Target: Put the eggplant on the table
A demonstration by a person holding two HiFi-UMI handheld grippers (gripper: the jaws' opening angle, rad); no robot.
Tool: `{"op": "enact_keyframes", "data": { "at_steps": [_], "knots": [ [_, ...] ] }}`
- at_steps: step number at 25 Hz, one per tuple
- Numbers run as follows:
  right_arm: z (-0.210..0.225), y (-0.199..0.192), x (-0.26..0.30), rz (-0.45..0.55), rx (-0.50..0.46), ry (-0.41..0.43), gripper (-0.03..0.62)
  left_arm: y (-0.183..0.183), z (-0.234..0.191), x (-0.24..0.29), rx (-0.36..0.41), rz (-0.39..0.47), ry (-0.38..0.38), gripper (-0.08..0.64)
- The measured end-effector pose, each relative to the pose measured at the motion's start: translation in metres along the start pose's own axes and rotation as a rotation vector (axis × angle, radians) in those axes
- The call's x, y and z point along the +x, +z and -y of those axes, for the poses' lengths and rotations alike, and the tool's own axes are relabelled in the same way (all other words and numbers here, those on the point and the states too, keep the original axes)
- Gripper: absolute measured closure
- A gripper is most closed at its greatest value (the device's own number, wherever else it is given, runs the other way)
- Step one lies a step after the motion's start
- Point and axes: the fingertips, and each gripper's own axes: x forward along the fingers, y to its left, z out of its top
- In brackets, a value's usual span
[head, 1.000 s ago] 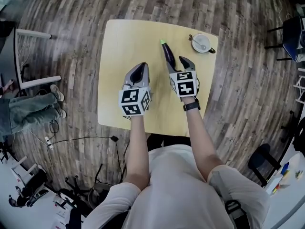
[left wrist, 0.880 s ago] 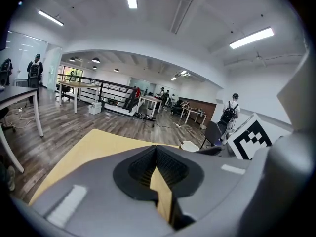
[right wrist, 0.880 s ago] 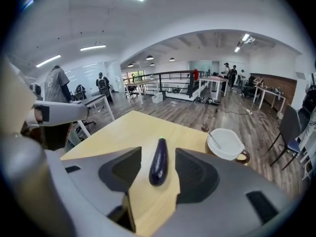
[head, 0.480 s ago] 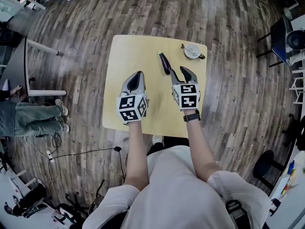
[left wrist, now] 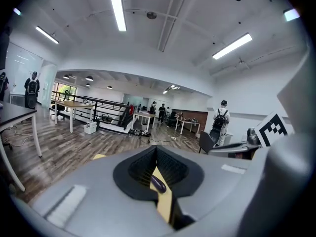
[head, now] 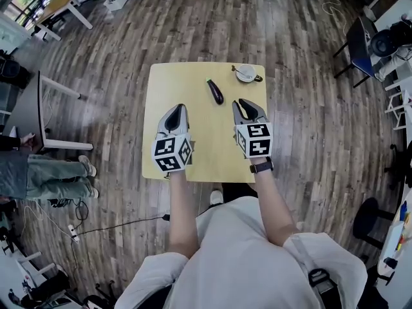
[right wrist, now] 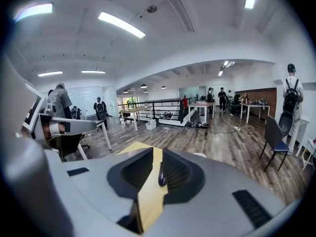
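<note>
A dark purple eggplant with a green stem lies free on the yellow table, toward its far side. Through the jaw gaps the eggplant shows in the left gripper view, and the eggplant in the right gripper view. My right gripper hangs above the table, nearer than the eggplant and just to its right. Its jaws are closing, a narrow gap is left, and nothing is between them. My left gripper hovers to the eggplant's near left, shut and empty.
A white cup on a saucer sits at the table's far right corner. On the wooden floor around stand a grey table at the left, a dark chair at the right, and a person's legs at the left.
Both grippers have risen and drawn back from the eggplant, which stays lying on the table. The right jaws, wide apart beside it before, have come nearly together.
</note>
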Motion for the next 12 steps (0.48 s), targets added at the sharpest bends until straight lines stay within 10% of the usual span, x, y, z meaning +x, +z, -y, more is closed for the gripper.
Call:
{"op": "enact_keyframes", "data": {
  "at_steps": [12],
  "knots": [
    [-0.003,0.037,-0.084,0.156,-0.062,-0.09,0.578,0.038,0.028,-0.059,0.075,0.104,-0.028,0.549]
  ]
}}
